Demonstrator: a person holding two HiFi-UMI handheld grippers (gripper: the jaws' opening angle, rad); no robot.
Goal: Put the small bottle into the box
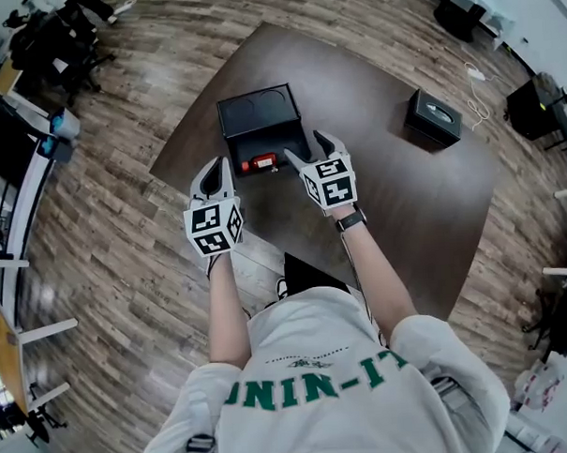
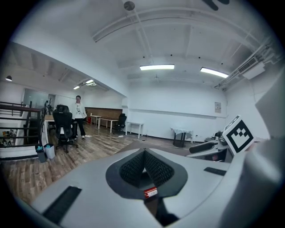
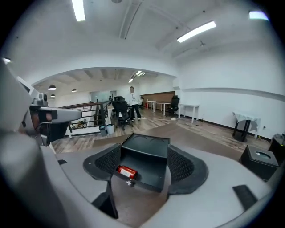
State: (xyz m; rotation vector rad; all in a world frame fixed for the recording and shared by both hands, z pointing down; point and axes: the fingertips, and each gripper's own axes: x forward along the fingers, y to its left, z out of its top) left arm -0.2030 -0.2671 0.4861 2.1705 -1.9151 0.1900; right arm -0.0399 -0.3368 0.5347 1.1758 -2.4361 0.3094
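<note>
The person, at six o'clock, wears a pale short-sleeved tee [image 1: 317, 360] with green lettering and a black watch [image 1: 350, 220] on the right wrist.

Right hand-held gripper [image 1: 306, 147] gapes wide (left hand-held gripper [image 1: 215, 171] closed).

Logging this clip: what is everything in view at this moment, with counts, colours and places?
table: 1, dark brown, in front of the person
box: 1, black, lid open, on the table ahead of both grippers
small bottle: 1, red, lying inside the box at its front
second box: 1, black, on the table to the right, apart from the first
office chairs: at least two, black, far side of the room
bystander: 1, white top, standing by the chairs
left hand-held gripper: 1, grey, jaws shut, empty
right hand-held gripper: 1, grey, jaws open, empty, at the box's front
wristwatch: 1, black, right wrist
</note>
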